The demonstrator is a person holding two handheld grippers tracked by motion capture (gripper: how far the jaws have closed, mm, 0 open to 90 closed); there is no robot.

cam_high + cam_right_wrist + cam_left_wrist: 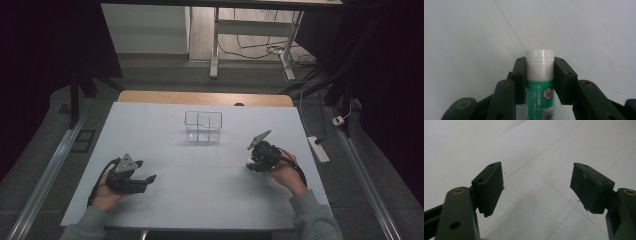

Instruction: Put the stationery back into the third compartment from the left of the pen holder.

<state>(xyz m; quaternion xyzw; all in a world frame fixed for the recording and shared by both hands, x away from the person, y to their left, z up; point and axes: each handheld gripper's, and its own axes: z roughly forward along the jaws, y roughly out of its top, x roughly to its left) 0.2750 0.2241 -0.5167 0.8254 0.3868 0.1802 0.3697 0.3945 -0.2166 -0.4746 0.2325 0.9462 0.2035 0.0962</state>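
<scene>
Slippage is the main risk: the right gripper (540, 80) pinches a white-capped tube with a green label (540, 85) between its jaws, and the pads press mostly on the smooth neck just below the cap. A round, slick body held that close to one end could twist or slide out if the hand tips or swings quickly. In the high view the right gripper (256, 161) sits low over the table (200, 200), right of centre, so the tube is there too, though too small to make out from above. The left gripper (145, 171) rests near the table's left front, its jaws spread wide with nothing between them, as the left gripper view confirms (537, 190).

A clear wire basket with 4 compartments (203, 127) stands toward the far middle, well apart from both grippers. Judging by this, carrying the tube there could catch it on the thin rim or a divider, tipping the light basket. Open room is generous: bare white surface lies between the 2 hands and around the basket. The right table edge is near the right forearm, so a dropped tube could roll off that side.
</scene>
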